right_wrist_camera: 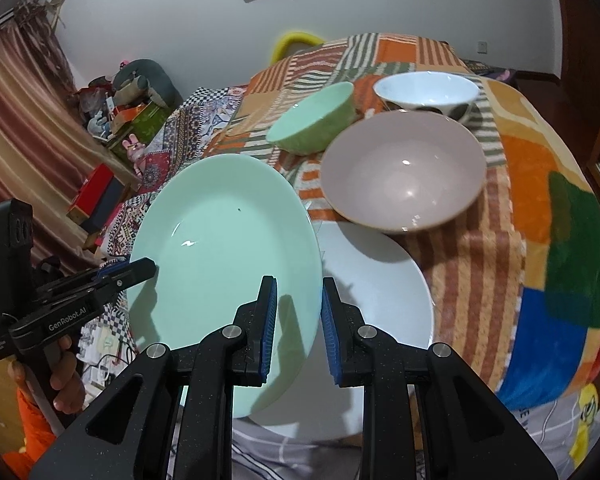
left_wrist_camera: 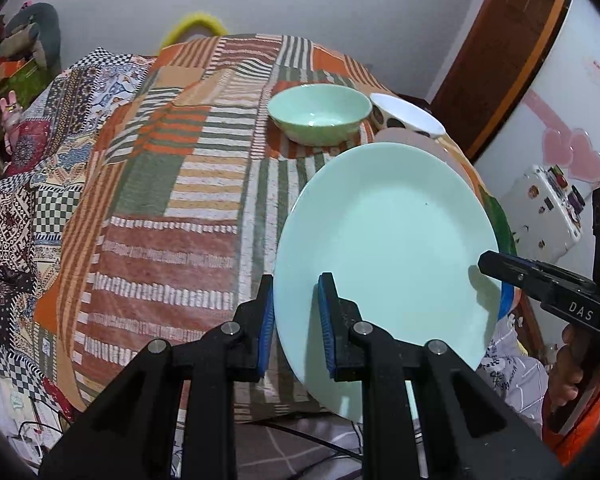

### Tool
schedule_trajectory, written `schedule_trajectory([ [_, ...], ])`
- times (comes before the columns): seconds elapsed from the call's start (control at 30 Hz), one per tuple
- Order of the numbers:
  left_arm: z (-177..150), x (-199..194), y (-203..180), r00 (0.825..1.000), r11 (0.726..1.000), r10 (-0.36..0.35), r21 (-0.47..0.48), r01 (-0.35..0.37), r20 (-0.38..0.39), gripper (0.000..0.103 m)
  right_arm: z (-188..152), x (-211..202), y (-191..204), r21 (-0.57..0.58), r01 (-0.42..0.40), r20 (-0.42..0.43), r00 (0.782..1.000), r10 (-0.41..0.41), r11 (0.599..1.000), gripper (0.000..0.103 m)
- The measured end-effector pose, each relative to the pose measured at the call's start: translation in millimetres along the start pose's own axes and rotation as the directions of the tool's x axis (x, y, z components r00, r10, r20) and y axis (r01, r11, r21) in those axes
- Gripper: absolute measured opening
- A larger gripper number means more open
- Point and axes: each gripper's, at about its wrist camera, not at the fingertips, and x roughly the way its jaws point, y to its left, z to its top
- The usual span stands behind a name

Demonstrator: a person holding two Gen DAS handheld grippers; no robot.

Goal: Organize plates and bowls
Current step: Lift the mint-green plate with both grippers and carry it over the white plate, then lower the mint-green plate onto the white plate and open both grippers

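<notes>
My left gripper (left_wrist_camera: 296, 300) is shut on the rim of a mint green plate (left_wrist_camera: 388, 248) and holds it tilted above the table's near edge. In the right wrist view the same plate (right_wrist_camera: 224, 264) hangs over a white plate (right_wrist_camera: 376, 292) that lies on the table, and the left gripper (right_wrist_camera: 140, 270) shows at its left rim. My right gripper (right_wrist_camera: 299, 312) is open; its left finger is in front of the green plate's right rim, with nothing clamped. A pinkish-grey bowl (right_wrist_camera: 404, 176), a green bowl (right_wrist_camera: 312, 120) and a white spotted bowl (right_wrist_camera: 426, 92) stand behind.
The table wears a patchwork cloth (left_wrist_camera: 172, 184) of stripes and blocks. The green bowl (left_wrist_camera: 320, 114) and white bowl (left_wrist_camera: 408, 114) stand at its far right. A white fridge (left_wrist_camera: 560, 128) stands to the right. Cluttered shelves (right_wrist_camera: 112, 120) are on the left.
</notes>
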Motion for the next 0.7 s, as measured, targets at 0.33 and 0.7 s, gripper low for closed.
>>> schedule_trajectory([
  [0.33,-9.2,29.6,-14.5,0.995,1.000,0.002,0.022,0.000,-0.096,0.019,-19.1,5.5,-20.7,0.076,0.012,-0.046,0.999,-0.009,0.997,0.021],
  [0.7,-14.5,59.5,-24.4,0.985,0.999,-0.001,0.034,0.007,-0.173,0.019,-24.2,7.7,-33.9,0.106,0.040,-0.062,0.998,-0.034,0.994,0.022],
])
